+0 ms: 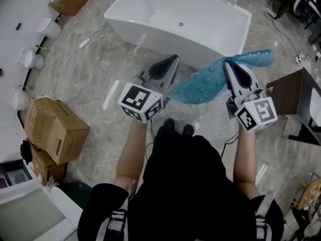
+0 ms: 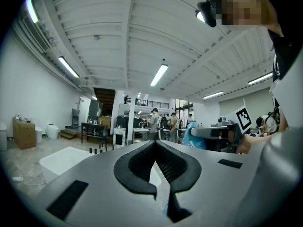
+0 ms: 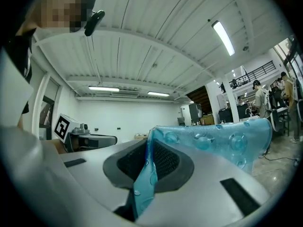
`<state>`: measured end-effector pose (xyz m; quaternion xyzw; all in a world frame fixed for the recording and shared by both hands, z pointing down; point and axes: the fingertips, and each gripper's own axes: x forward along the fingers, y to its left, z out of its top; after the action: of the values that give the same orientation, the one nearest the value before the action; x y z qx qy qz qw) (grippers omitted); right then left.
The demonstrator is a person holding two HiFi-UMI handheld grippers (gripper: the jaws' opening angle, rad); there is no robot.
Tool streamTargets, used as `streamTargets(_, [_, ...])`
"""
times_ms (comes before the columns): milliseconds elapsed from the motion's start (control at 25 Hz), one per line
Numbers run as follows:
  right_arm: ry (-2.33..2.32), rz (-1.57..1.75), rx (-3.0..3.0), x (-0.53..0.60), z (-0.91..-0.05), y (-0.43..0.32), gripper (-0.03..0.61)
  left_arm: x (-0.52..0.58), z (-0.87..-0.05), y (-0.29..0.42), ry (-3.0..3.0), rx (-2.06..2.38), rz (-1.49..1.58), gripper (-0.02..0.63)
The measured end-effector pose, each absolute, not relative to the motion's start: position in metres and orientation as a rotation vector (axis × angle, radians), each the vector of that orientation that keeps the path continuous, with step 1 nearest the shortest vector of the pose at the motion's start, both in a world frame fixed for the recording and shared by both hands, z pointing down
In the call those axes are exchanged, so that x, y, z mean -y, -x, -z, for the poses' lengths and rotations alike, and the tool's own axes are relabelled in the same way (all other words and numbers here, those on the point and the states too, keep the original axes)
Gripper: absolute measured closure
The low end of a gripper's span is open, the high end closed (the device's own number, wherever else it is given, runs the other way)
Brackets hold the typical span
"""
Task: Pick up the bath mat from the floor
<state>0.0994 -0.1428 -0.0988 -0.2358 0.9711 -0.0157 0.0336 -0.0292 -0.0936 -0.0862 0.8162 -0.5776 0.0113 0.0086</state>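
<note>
Lifting is the step in hand, and it appears all but complete. The bath mat (image 1: 203, 82) hangs clear of the floor (image 1: 90, 79) at centre right of the head view, in front of the white bathtub (image 1: 165, 34) at the top of the frame.

**Right gripper.** The right gripper (image 3: 148, 150) is clenched on one edge of the mat. In its own view, the blue studded sheet runs up between the dark pads and drapes away towards the right of the frame. The grip is narrow and bears on the edge only.

**Left gripper.** The left gripper (image 2: 155, 148) is closed, with its pads meeting at the tip. A thin blue sliver shows low in the gap. This is probably the mat seen through the gap from behind rather than material being pinched, but the view is too tight to be sure. In the head view, the lower left end of the mat lies just beside this gripper's body, not at its tip.

**Next move (a judgement only).**
1. Hold the right grip firm. The mat looks limp and smooth, so a single edge hold could slip or let the sheet swing.
2. Open the left gripper and bring it to the free lower corner of the mat.
3. Close it there, so that the mat is carried at two points.
</note>
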Motion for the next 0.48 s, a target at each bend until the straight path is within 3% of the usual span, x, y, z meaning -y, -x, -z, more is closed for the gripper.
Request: streamTargets(480, [0.764,0.062,-2.981,0.135,0.093,-0.113,0.540,0.079,0.082,0.032,-2.523,1.844,-0.041,0.601])
